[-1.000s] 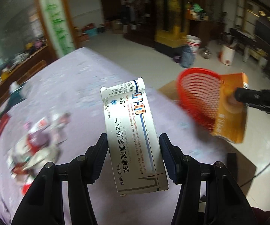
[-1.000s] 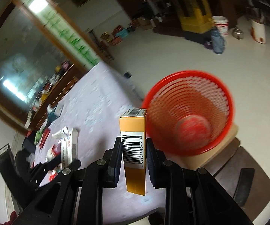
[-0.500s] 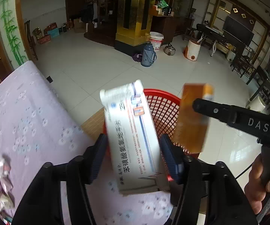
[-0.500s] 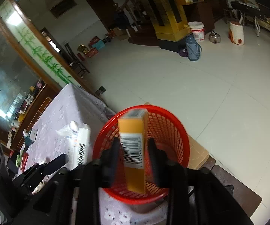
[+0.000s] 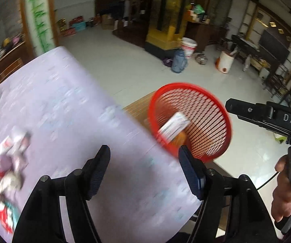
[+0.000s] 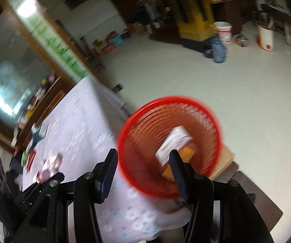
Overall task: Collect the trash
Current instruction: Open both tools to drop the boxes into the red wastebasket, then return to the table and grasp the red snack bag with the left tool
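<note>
One red basket (image 6: 169, 147) sits at centre right of the right wrist view, off the corner of the purple table (image 5: 64, 117), with two boxes inside: a white box (image 6: 173, 142) lying over an orange box (image 6: 187, 151). Both the left gripper (image 5: 144, 164) and the right gripper (image 6: 143, 168) are spread wide with nothing in them. One blurred pile of wrappers (image 5: 5, 164) lies at lower left.

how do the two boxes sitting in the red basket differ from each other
The white box has white faces with printing, blurred here; the orange box is plain orange. The white box lies on top, fully shown; the orange box sits beneath it, mostly covered. Both rest tilted inside the red basket.
</note>
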`<action>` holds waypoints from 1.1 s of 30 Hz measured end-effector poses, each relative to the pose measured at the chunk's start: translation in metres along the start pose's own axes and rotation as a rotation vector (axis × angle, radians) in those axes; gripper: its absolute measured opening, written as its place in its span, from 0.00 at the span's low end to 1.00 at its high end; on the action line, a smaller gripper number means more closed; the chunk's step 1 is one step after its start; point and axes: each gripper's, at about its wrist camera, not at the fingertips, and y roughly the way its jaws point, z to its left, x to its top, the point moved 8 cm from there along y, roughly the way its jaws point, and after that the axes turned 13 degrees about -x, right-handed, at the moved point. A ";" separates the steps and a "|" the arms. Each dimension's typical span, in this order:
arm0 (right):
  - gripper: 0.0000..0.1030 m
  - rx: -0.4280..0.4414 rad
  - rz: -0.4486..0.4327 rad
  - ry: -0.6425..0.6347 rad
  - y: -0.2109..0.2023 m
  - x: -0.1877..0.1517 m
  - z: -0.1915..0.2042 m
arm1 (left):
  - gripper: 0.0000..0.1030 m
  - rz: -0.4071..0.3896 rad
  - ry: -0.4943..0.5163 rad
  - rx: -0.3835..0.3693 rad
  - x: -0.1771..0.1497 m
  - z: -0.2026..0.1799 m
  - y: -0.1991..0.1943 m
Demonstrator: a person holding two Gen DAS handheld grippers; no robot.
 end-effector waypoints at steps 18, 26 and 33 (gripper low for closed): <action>0.55 0.219 0.162 -0.315 0.014 -0.112 0.198 | 0.66 -0.093 -0.345 0.217 -0.125 0.165 -0.152; 0.55 0.232 0.184 -0.371 0.009 -0.139 0.229 | 0.67 -0.009 -0.328 0.356 -0.181 0.265 -0.181; 0.55 0.187 0.156 -0.353 0.000 -0.137 0.218 | 0.66 0.019 -0.294 0.258 -0.178 0.296 -0.160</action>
